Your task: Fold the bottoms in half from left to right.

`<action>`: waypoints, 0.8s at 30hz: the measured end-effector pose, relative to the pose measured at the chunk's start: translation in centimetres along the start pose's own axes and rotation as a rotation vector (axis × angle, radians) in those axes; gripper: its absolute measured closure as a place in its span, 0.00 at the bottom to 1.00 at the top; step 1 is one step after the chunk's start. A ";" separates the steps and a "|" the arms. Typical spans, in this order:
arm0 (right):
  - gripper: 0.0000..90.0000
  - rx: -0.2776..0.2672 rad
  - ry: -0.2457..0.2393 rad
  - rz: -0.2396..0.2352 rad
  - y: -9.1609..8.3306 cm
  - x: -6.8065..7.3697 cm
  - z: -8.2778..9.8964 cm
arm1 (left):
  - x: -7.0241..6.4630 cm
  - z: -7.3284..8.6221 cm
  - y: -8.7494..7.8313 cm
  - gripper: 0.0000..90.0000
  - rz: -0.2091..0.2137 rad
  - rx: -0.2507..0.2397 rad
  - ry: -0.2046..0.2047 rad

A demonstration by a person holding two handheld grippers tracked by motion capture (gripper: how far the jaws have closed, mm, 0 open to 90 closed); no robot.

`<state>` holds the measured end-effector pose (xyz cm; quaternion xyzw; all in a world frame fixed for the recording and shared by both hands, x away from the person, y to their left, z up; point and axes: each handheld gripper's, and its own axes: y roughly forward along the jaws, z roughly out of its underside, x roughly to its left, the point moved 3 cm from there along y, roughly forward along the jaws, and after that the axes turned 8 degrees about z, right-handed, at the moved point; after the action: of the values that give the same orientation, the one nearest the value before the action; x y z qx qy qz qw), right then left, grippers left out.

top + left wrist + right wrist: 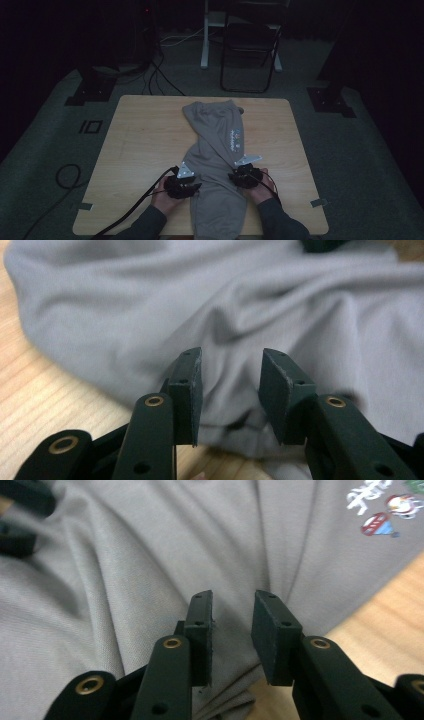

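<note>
A grey garment with a small printed logo lies crumpled lengthwise on the wooden table, its near end hanging over the front edge. My left gripper sits at the cloth's left edge near the front. In the left gripper view its jaws stand apart, low over a fold of grey fabric, the pads not pressing. My right gripper is at the cloth's right edge. Its jaws are also apart above the fabric, with the logo farther off.
Bare wood lies on both sides of the garment. Beyond the table stand a dark folding chair, a white post and two black stand bases. A cable coils on the floor.
</note>
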<state>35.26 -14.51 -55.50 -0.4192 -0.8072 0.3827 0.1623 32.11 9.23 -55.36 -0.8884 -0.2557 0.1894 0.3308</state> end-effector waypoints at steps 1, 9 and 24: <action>0.76 0.016 -0.003 -0.015 -0.1 0.1 -0.1 | 0.3 -0.3 -0.3 0.68 -0.018 -0.035 0.000; 0.73 -0.150 0.026 0.018 1.5 -0.4 -6.3 | 6.3 -1.9 0.6 0.70 -0.148 -0.078 -0.178; 0.64 -0.033 -0.076 0.166 12.7 0.4 -17.0 | 5.5 -0.9 1.2 0.90 -0.165 -0.085 -0.133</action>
<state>51.91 -1.50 -53.95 -0.4724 -0.7814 0.3970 0.0926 37.32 11.16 -56.41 -0.8630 -0.3572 0.2091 0.2896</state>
